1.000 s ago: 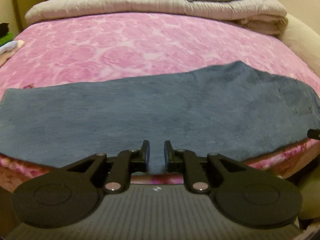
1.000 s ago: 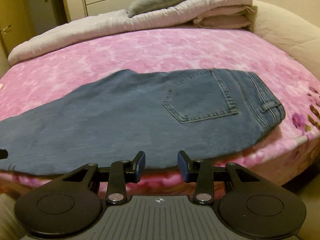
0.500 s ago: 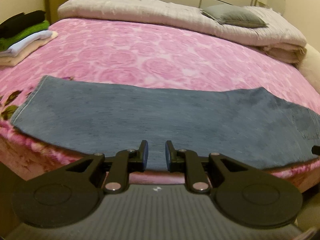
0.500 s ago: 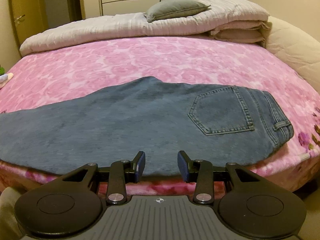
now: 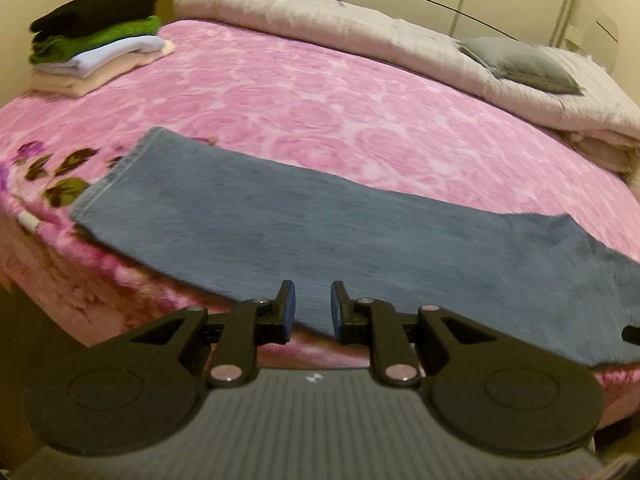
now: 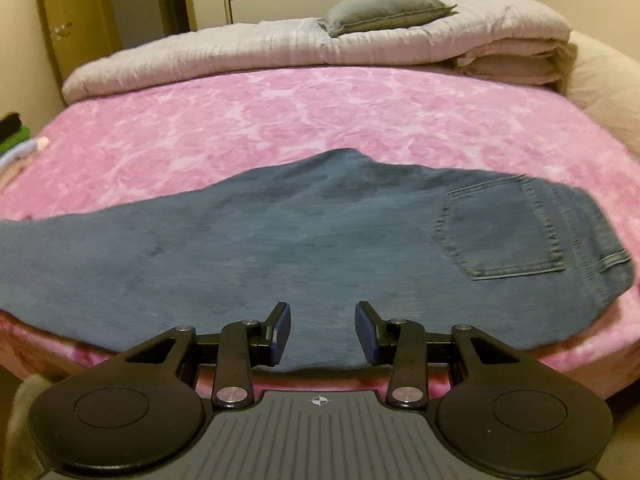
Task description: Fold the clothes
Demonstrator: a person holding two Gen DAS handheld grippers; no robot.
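Item under task: jeans (image 6: 280,248), folded lengthwise, laid flat across the lower half of both views on the pink bed (image 5: 320,92). Waist and back pocket (image 6: 500,232) sit at centre right of the right wrist view; the leg hem (image 5: 116,176) lies at centre left of the left wrist view. The near long edge runs along the bed's front edge.

Left tool (image 5: 312,312): lower centre of frame, jaws narrowly parted, nothing between the pads; holding nothing. Right tool (image 6: 322,332): lower centre of frame, jaws wider apart, likewise empty. Both hang just short of the near edge of the denim.

Handling assessment: denim judged fairly heavy, thick and limp, not fragile, unlikely to slip from padded jaws. The doubled layers are bulky, so a narrow gap may not admit the waistband. Recommended holds: hem corners at the left end, or the waistband at the right, pinching all layers together

Also noted: stacked laundry (image 5: 96,52) at upper left, grey pillow (image 6: 384,10) at top
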